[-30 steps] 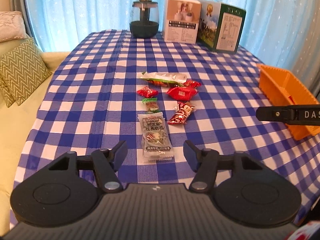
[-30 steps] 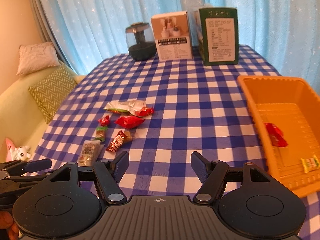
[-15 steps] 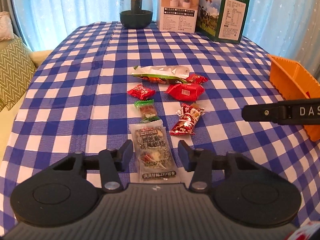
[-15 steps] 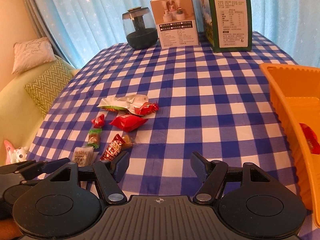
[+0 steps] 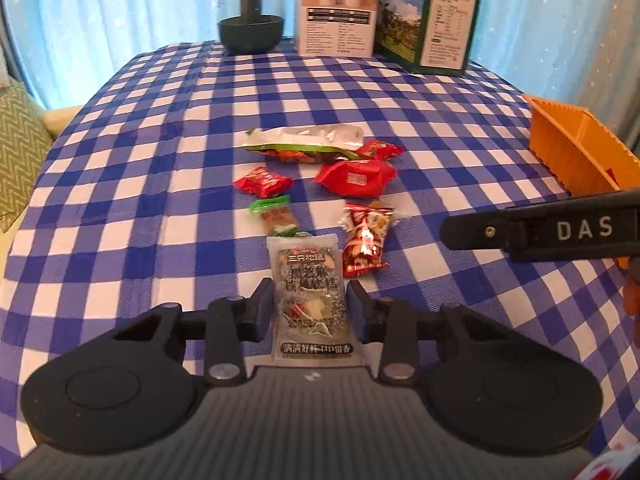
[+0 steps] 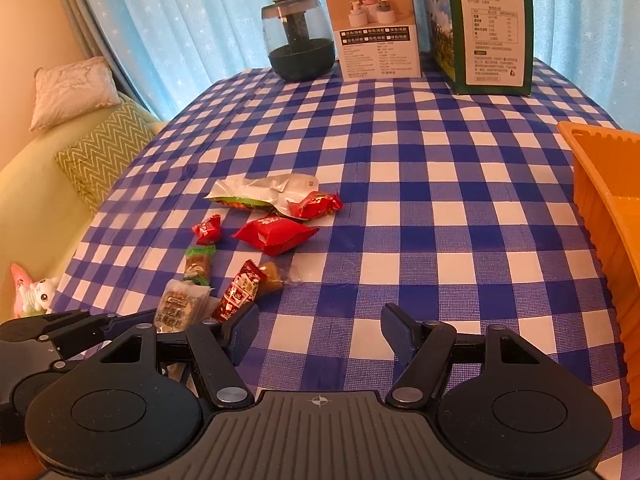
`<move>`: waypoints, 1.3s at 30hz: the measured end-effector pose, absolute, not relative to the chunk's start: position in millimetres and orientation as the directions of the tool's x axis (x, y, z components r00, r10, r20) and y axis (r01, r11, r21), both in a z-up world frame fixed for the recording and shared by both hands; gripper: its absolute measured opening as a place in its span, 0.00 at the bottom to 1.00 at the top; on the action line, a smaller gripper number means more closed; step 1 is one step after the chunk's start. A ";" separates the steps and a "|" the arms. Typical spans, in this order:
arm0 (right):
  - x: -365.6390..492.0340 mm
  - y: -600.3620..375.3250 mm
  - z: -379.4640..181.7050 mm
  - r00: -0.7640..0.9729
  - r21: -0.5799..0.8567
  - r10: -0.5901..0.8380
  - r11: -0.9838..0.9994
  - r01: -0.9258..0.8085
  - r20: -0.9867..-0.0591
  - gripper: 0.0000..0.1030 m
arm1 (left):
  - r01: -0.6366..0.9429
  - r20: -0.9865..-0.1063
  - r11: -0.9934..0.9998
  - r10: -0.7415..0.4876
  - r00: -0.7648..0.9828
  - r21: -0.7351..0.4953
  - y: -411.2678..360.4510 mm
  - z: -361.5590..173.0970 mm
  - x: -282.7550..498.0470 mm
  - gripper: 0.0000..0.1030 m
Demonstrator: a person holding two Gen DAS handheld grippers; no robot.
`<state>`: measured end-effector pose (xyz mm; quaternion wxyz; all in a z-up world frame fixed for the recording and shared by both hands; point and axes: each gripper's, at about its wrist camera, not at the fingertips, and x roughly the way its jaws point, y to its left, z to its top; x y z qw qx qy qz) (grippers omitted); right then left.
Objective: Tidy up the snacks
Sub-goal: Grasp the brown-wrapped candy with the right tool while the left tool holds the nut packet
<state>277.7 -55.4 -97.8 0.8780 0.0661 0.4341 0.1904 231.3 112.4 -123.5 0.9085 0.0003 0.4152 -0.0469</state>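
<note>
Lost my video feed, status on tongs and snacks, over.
Left tongs closing around grey snack packet. Right tongs open, empty. Orange bin right of pile, path clear.

The left hand-held gripper (image 5: 310,306) has been lowered over the clear snack packet (image 5: 310,300), its jaws closing around it.

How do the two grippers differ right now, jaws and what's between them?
The left gripper is closing its narrow jaws around the clear sesame-cake packet, while the right gripper stands wide with only bare checked tablecloth between its jaws. The left sits over the snack cluster; the right beside it, nearer the orange basket. Both point down at the table.
</note>
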 end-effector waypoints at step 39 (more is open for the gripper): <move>264.9 -38.7 -94.8 0.573 0.250 0.429 0.896 -0.367 -0.698 0.16 | 0.025 -0.727 0.996 -0.084 0.682 -0.091 126.0 -105.0 208.0 0.34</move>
